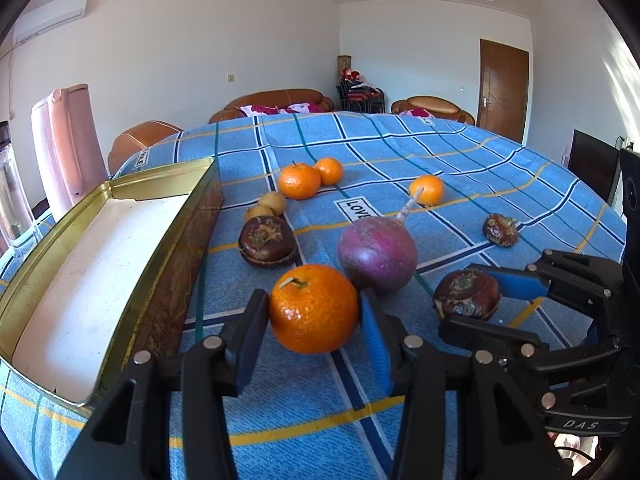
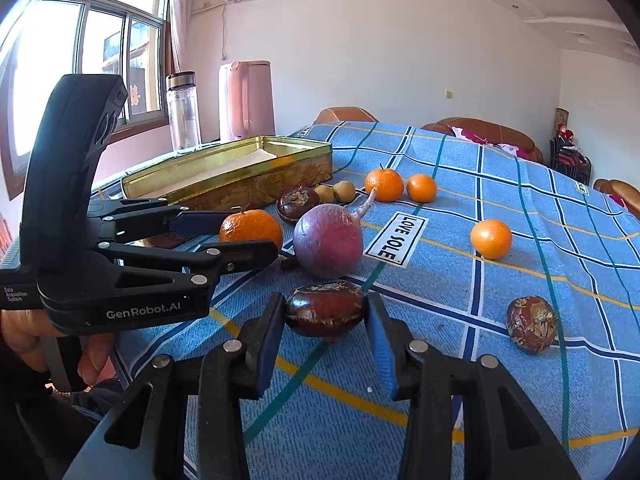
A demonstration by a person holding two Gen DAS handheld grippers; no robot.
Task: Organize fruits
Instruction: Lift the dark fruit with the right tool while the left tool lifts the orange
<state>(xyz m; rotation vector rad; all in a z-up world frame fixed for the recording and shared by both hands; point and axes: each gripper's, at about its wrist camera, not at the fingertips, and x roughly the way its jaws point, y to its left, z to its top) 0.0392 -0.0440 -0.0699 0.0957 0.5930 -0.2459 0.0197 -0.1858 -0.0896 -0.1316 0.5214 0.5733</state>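
Observation:
My left gripper [image 1: 314,300] is shut on an orange tangerine [image 1: 314,312] with a green stalk, its blue pads [image 1: 376,336] pressing both sides, just right of the open gold tin [image 1: 132,184]. In the right wrist view the same gripper [image 2: 246,234] holds that tangerine [image 2: 250,226] from the left. My right gripper [image 2: 325,304] is shut on a dark brown water chestnut [image 2: 325,310] low over the blue checked cloth [image 2: 500,280]. A purple radish [image 1: 378,254] lies just behind both fruits. The tin's white floor is bare.
Further back lie three more tangerines [image 1: 299,181], two small yellow-brown fruits [image 1: 272,202] and two loose water chestnuts [image 1: 267,241] [image 2: 532,322]. A pink kettle [image 2: 246,100] and a glass bottle [image 2: 184,112] stand behind the tin. A person's hand [image 2: 24,340] grips the left handle.

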